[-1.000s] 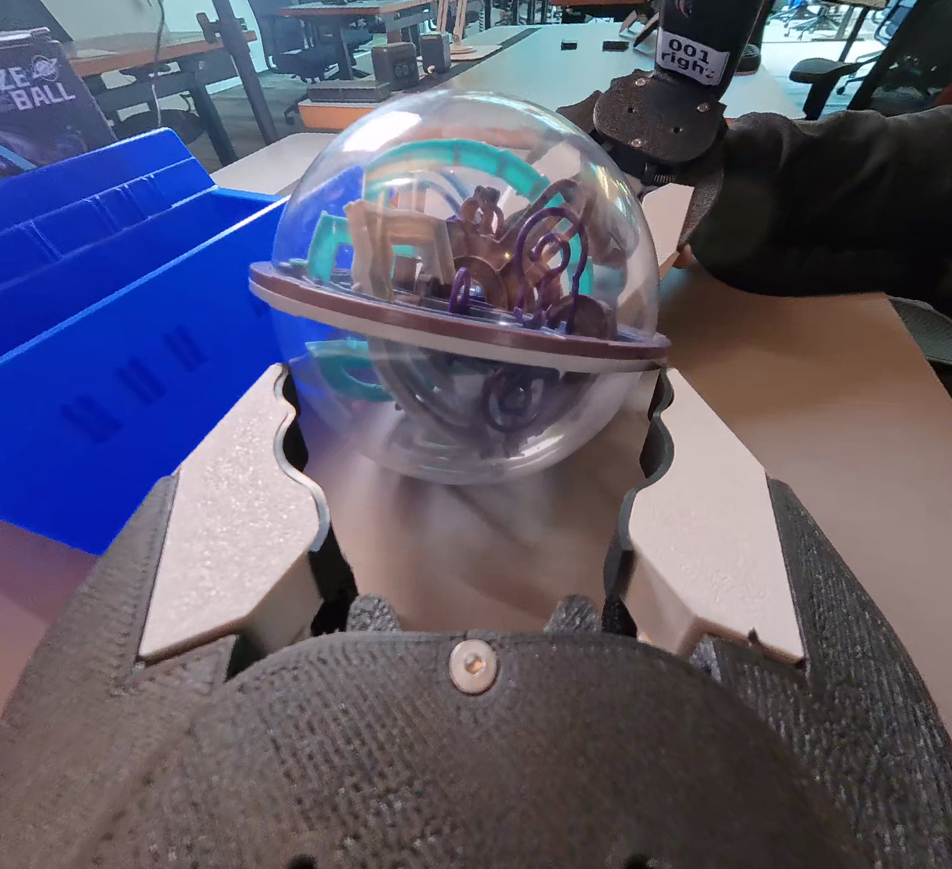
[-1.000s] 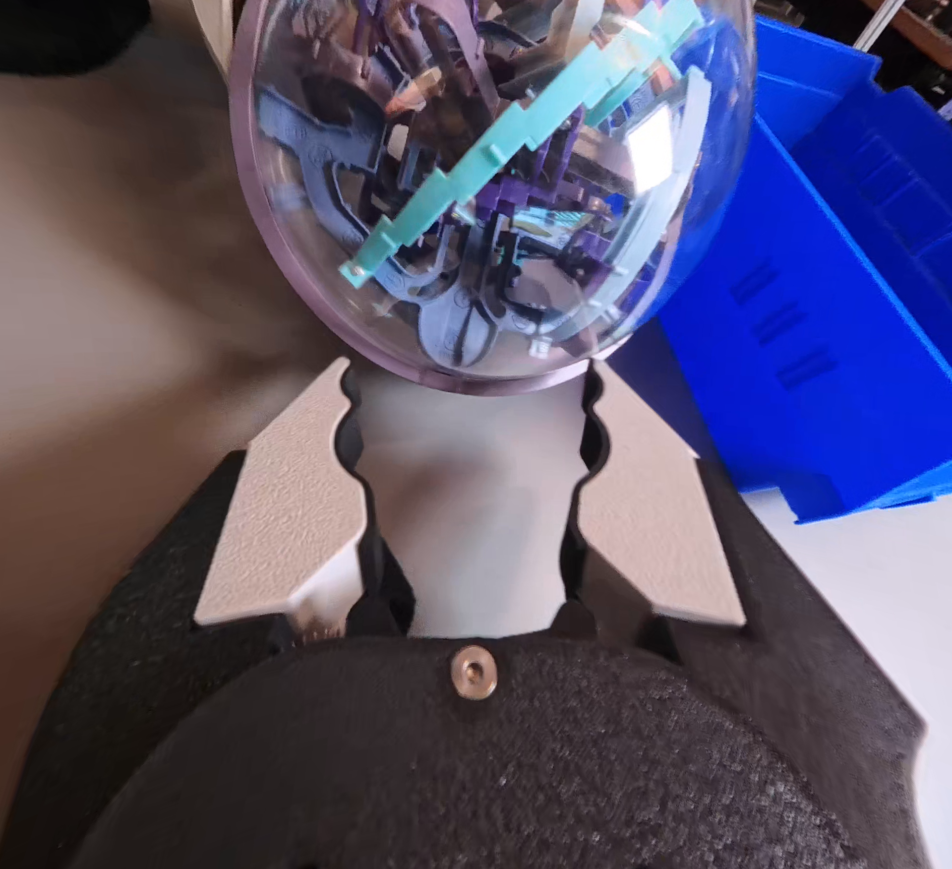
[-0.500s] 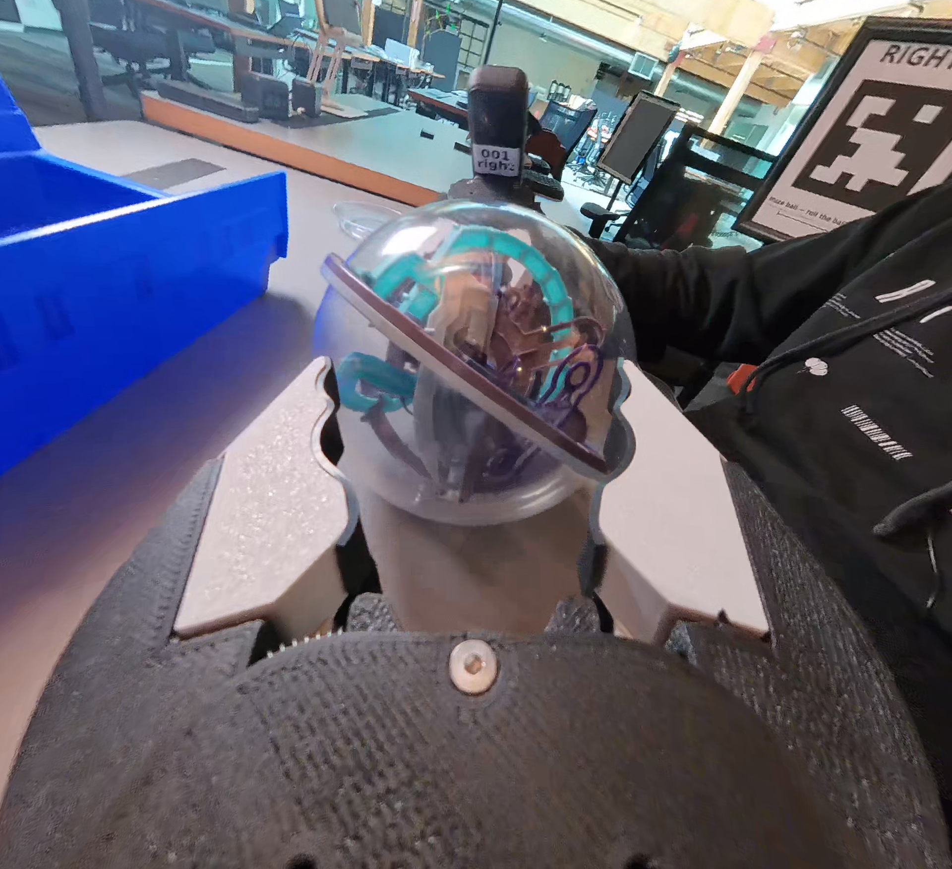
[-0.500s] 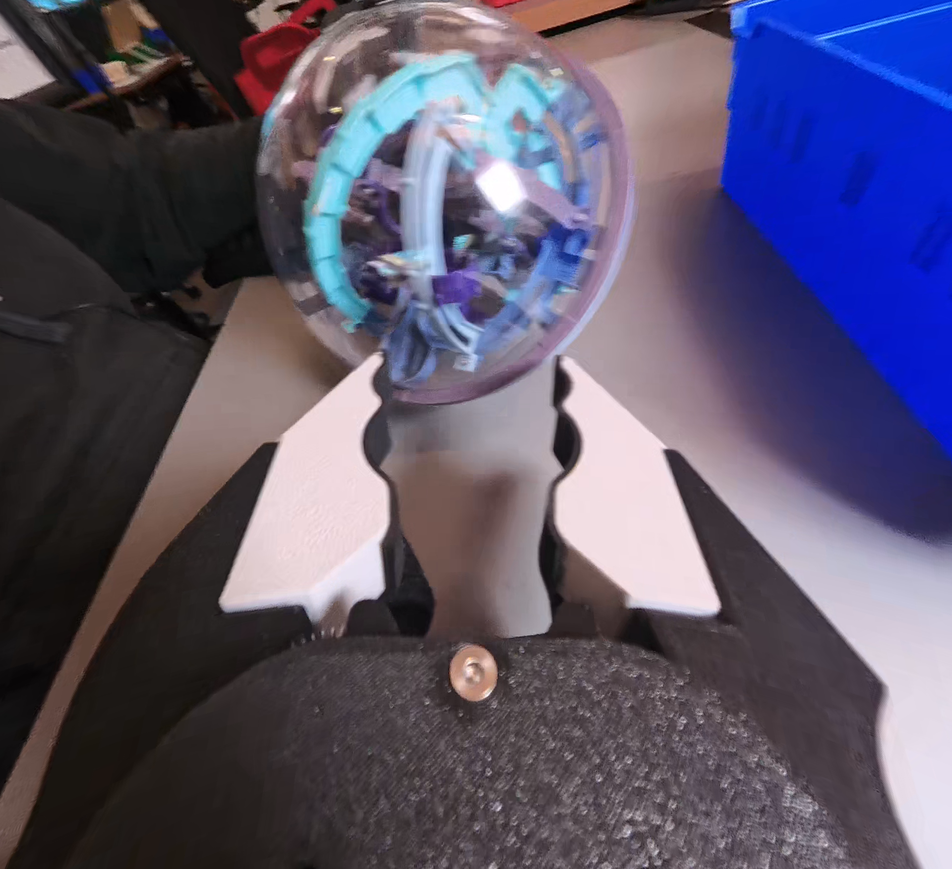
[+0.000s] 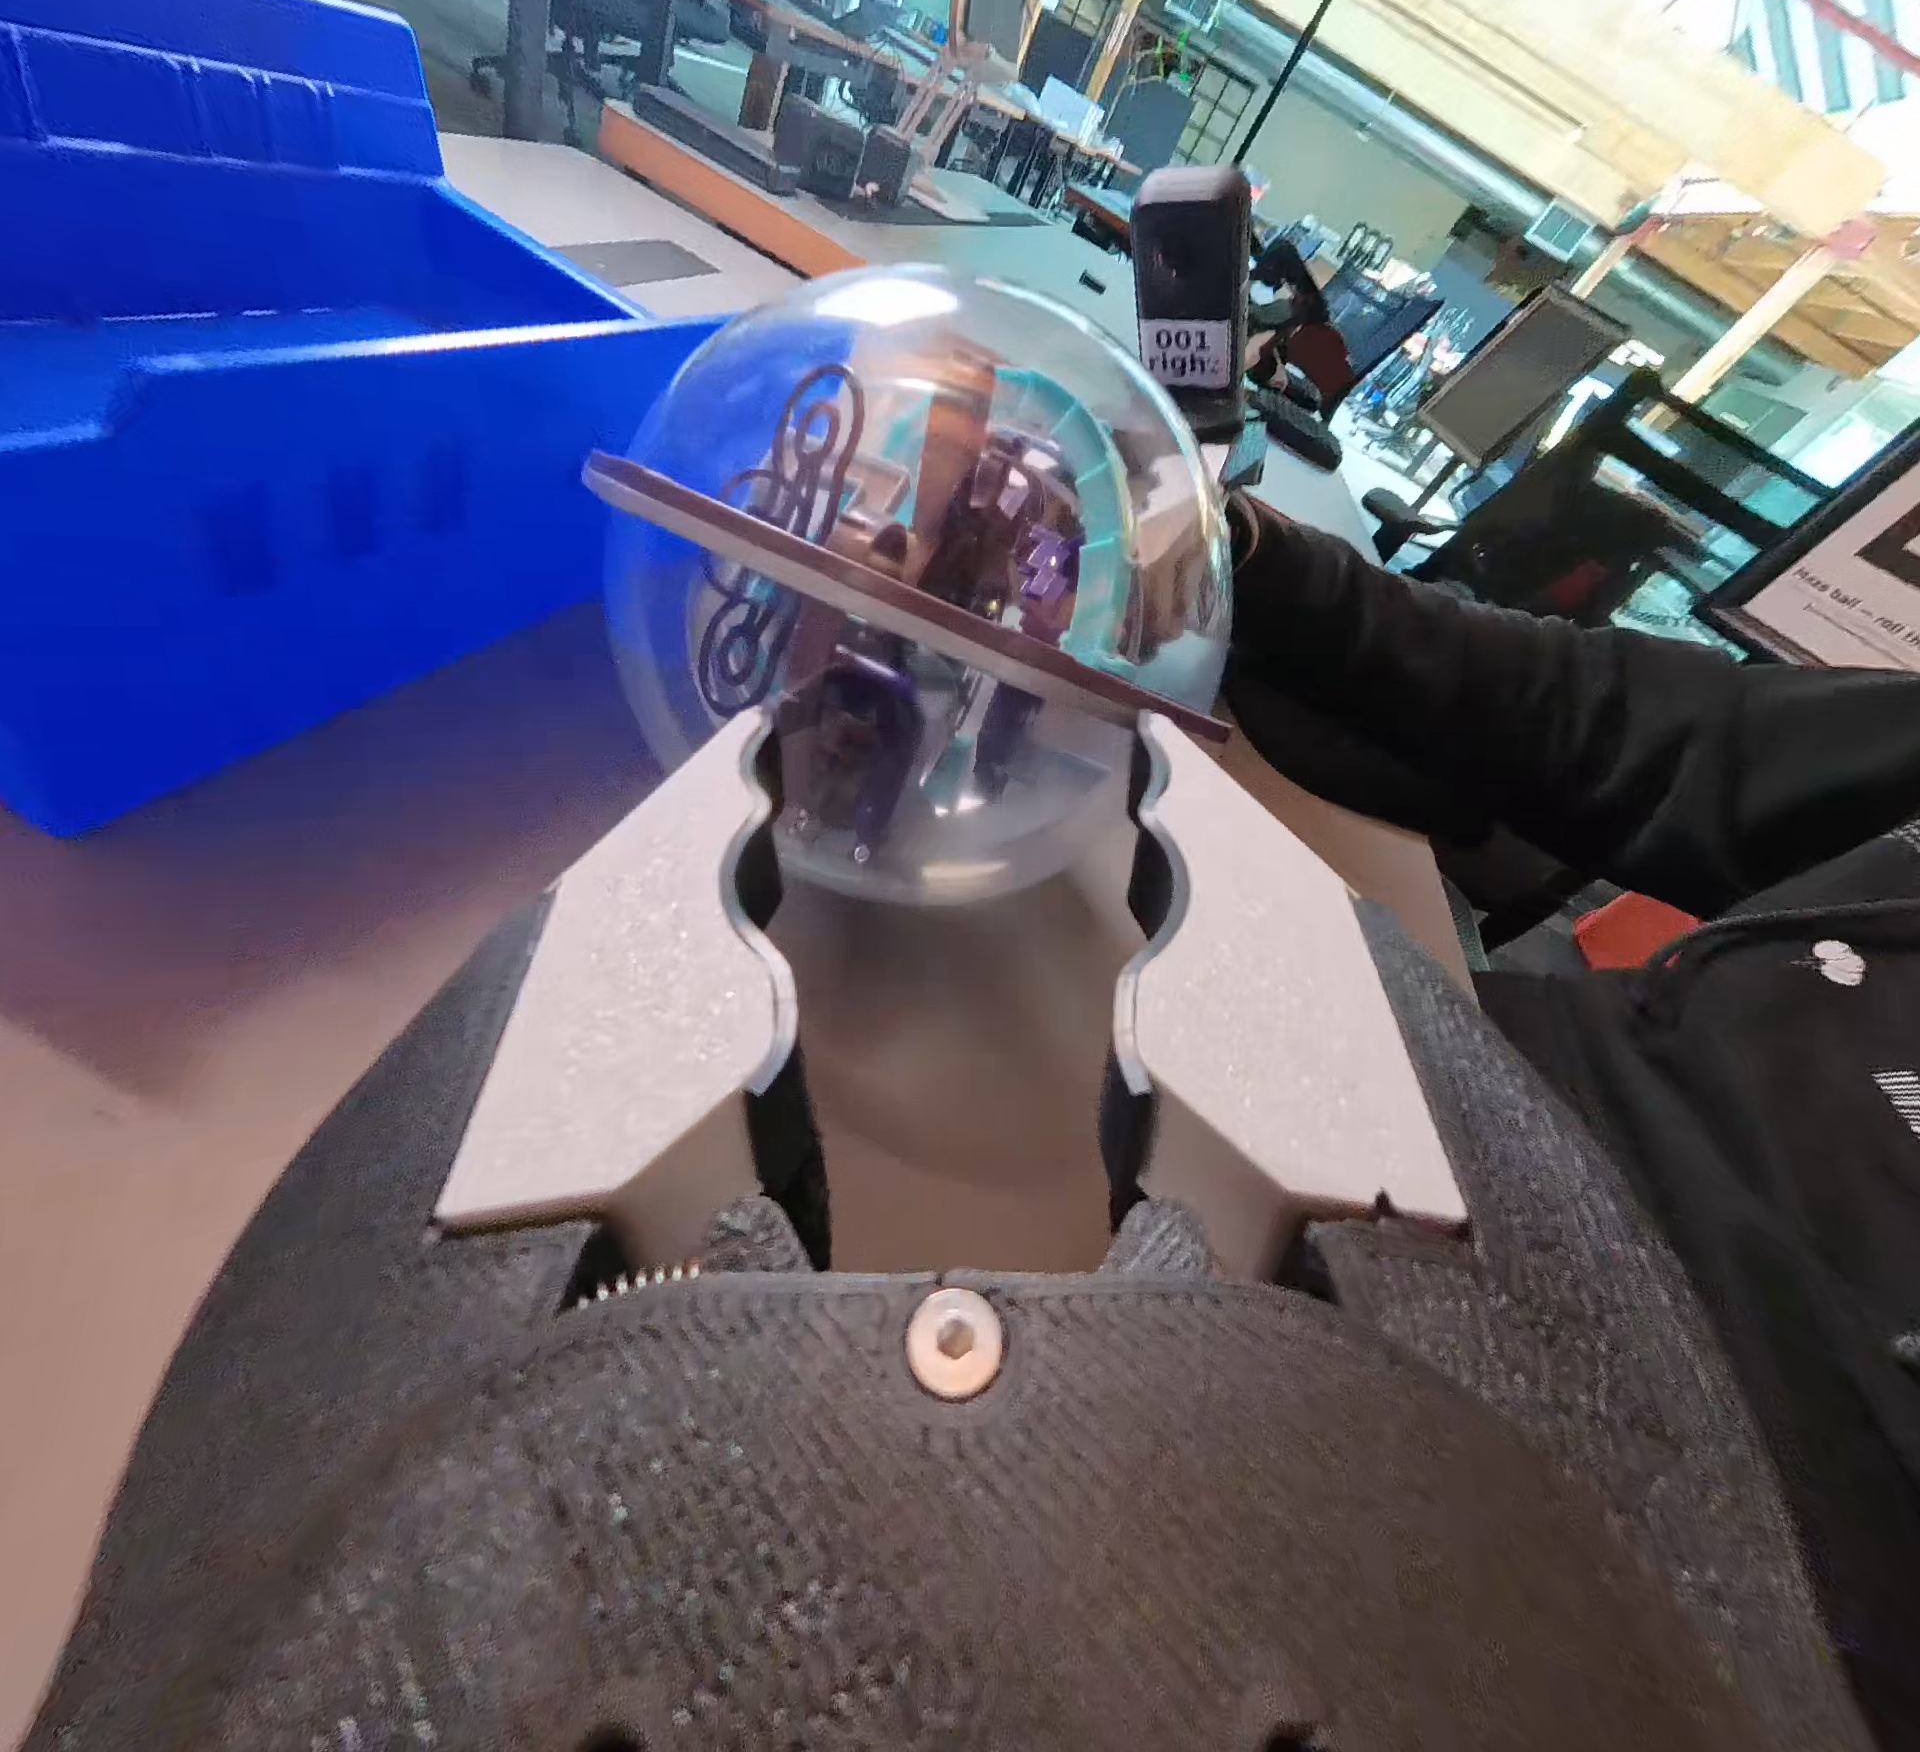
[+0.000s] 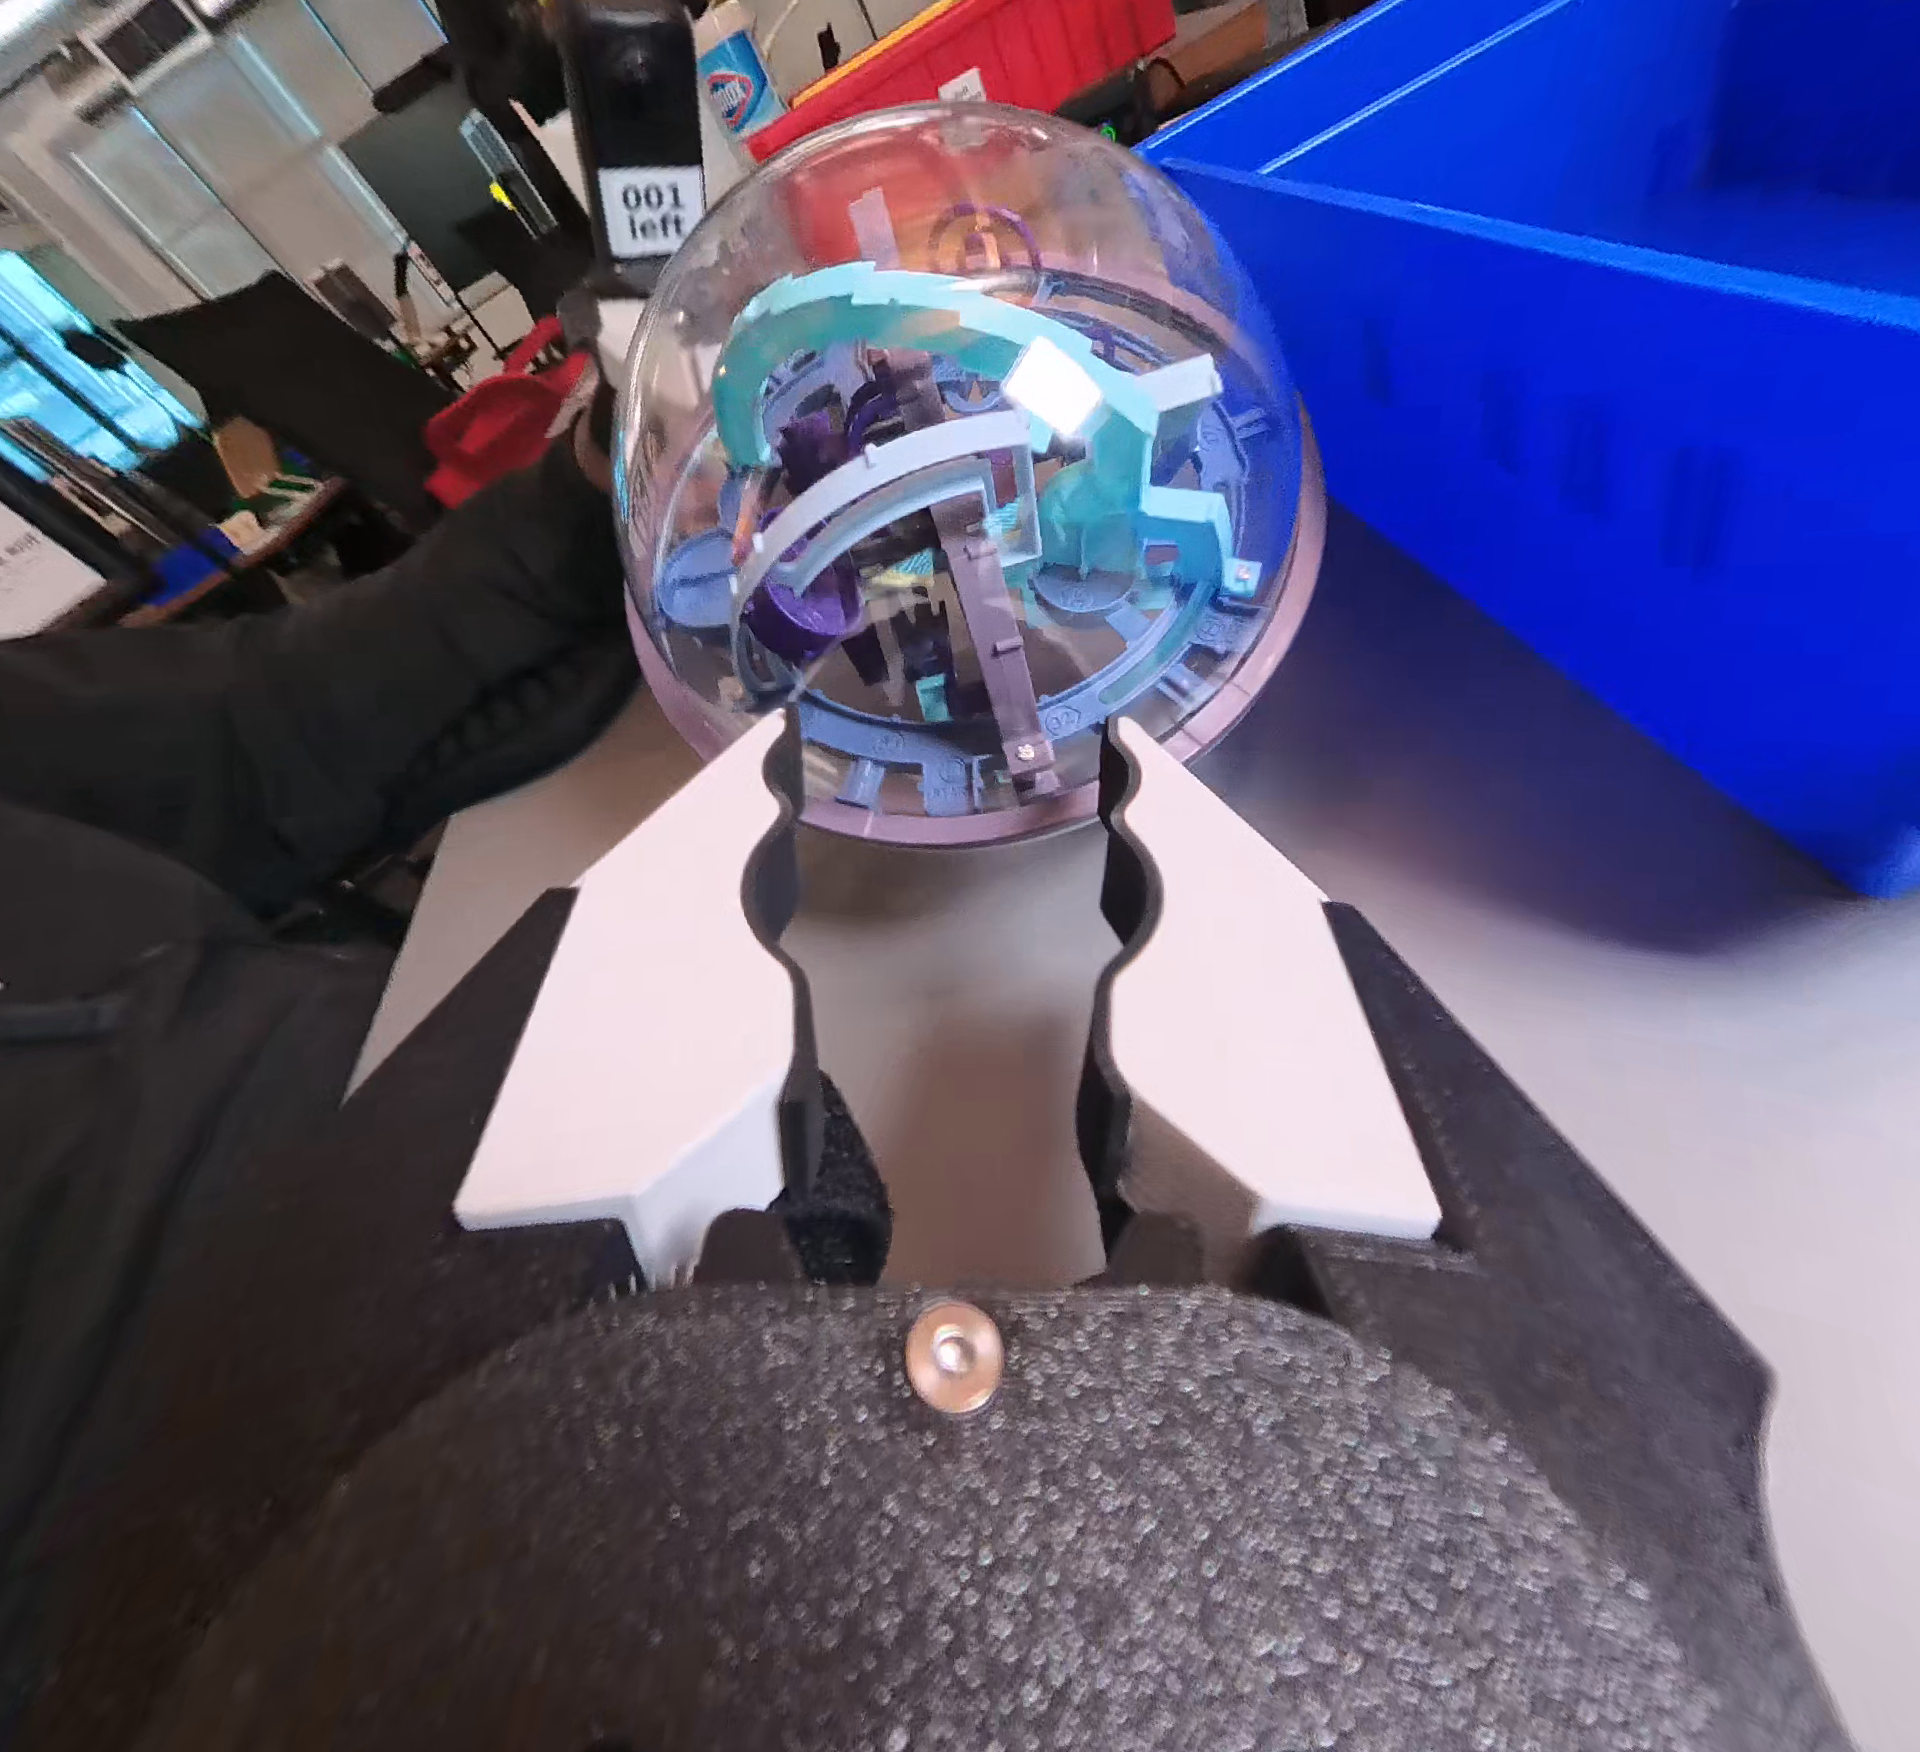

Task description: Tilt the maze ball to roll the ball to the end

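Observation:
The maze ball (image 5: 914, 559) is a clear sphere with teal, purple and grey tracks inside and a brown rim around its middle. It is held off the table between both grippers. My left gripper (image 5: 951, 746) is shut on its lower near side. My right gripper (image 6: 948, 736) is shut on the opposite side of the maze ball (image 6: 956, 476). In the left wrist view the rim slopes down to the right. The right gripper's body (image 5: 1190, 300) shows behind the sphere, and the left gripper's body (image 6: 634, 133) shows behind it in the right wrist view. I cannot make out the small rolling ball.
A large blue bin (image 5: 260, 476) stands on the beige table (image 5: 208, 1027) left of the ball; it is on the right in the right wrist view (image 6: 1610, 352). A person's black sleeve (image 5: 1507, 746) reaches in from the right. A red bin (image 6: 997, 40) and a bottle (image 6: 732, 92) stand far behind.
Both grippers have turned the sphere: its rim went from nearly level to sloping down to the right, and different tracks now face each camera. Both grips have held.

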Available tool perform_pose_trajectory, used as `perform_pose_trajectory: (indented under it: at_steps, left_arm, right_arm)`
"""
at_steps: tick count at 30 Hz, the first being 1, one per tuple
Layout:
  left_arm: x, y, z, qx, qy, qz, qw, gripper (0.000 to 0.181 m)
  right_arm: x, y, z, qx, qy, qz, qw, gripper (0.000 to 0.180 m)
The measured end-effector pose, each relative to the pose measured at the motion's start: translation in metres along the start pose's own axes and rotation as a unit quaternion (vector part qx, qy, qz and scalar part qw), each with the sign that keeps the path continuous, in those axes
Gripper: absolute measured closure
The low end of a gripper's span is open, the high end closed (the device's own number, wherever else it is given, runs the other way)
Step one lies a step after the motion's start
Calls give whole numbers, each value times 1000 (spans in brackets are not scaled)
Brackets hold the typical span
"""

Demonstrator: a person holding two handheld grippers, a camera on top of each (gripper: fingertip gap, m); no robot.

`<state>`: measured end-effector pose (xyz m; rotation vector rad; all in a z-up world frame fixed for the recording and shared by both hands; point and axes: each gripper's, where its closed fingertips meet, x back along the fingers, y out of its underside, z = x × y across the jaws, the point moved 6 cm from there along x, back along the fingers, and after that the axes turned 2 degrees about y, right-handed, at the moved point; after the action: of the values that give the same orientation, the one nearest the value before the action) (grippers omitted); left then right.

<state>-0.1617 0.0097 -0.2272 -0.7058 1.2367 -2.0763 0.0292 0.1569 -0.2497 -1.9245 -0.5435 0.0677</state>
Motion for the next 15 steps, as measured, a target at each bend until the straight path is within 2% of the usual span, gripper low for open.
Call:
perform_pose_trajectory:
  at_steps: [2, 3, 6, 9, 11, 13, 15]
  left_arm:
    - [6, -5, 4, -11, 35, 21, 999, 142]
    - [9, -5, 9, -12, 62, 30, 998, 145]
    - [18, 2, 5, -7, 64, 1, 998, 133]
    - [27, -2, -10, 42, 50, 48, 997, 116]
    - [22, -1, -20, 91, 46, 64, 993, 107]
    - [11, 3, -13, 99, 85, 39, 991, 114]
    - [7, 1, -5, 73, 92, 39, 992, 119]
  right_arm:
    - [4, 2, -4, 28, -2, -1, 1000, 139]
    - [5, 2, -7, 40, -11, 1, 999, 143]
    - [6, 4, -10, 57, -7, -17, 998, 141]
    - [4, 14, -2, 11, -8, -55, 998, 126]
    - [-2, 20, -4, -24, -29, -75, 996, 125]
    - [-10, 24, -12, -12, -50, -94, 994, 130]
    - [-14, 32, -20, 22, -56, -121, 991, 136]
